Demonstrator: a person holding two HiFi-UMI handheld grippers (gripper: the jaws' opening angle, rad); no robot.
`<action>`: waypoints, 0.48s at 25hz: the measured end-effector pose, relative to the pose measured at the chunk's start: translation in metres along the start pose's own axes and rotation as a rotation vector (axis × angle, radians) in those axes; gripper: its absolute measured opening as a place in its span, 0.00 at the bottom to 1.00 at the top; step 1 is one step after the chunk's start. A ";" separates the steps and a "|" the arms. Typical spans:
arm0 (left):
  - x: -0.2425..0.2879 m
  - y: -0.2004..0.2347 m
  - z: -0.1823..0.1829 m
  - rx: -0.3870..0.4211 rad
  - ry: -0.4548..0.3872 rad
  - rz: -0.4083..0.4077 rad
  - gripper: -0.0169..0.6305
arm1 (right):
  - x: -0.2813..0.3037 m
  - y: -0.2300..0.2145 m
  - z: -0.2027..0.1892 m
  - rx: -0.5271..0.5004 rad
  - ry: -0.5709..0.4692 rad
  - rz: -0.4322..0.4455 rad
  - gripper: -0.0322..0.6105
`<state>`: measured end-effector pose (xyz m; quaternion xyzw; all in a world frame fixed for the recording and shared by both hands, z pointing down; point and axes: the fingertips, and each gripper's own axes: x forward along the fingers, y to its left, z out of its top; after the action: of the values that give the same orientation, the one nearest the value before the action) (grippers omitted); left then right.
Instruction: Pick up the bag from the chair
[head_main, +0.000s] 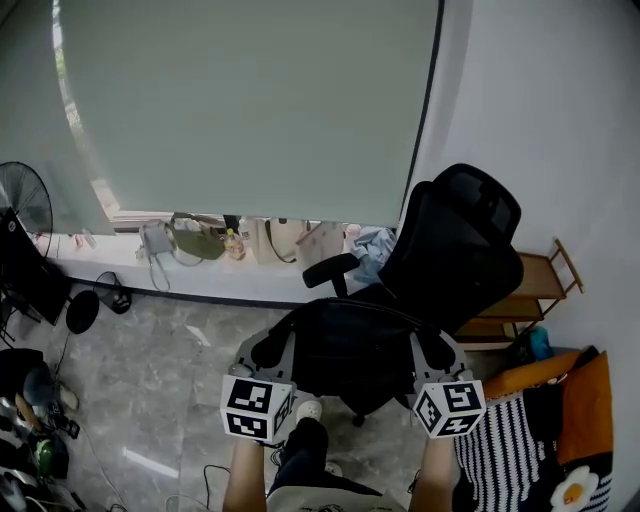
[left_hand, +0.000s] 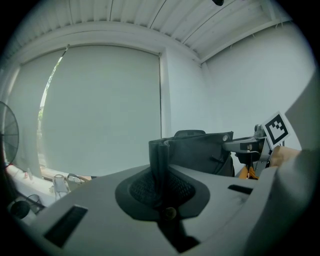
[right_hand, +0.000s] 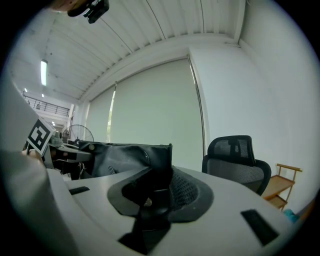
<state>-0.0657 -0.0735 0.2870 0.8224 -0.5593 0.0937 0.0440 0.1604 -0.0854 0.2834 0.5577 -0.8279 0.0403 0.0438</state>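
A black bag (head_main: 350, 345) hangs stretched between my two grippers, in front of the black office chair (head_main: 460, 235) and off its seat. My left gripper (head_main: 268, 350) is shut on the bag's left edge, and my right gripper (head_main: 432, 350) is shut on its right edge. In the left gripper view the left gripper (left_hand: 160, 165) pinches a fold of the bag (left_hand: 200, 150), with the right gripper (left_hand: 255, 147) beyond it. In the right gripper view the right gripper (right_hand: 157, 175) clamps the bag (right_hand: 125, 155); the chair (right_hand: 240, 157) stands behind.
A standing fan (head_main: 25, 205) is at the left. Small bags line the window sill (head_main: 200, 240). A wooden shelf (head_main: 545, 285) stands right of the chair. A striped cushion (head_main: 505, 450) and an orange one (head_main: 585, 400) lie at lower right. Cables trail over the floor at lower left.
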 end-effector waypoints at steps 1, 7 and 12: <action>-0.002 -0.001 0.001 0.000 -0.001 -0.001 0.07 | -0.002 0.001 0.001 0.003 -0.001 -0.002 0.22; -0.010 -0.001 0.006 0.005 -0.001 -0.008 0.07 | -0.010 0.005 0.002 0.029 -0.001 -0.012 0.22; -0.009 -0.002 0.009 0.000 -0.013 -0.011 0.07 | -0.010 0.004 0.006 0.024 -0.007 -0.016 0.22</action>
<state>-0.0666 -0.0662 0.2767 0.8260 -0.5552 0.0883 0.0407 0.1601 -0.0749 0.2756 0.5651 -0.8229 0.0479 0.0345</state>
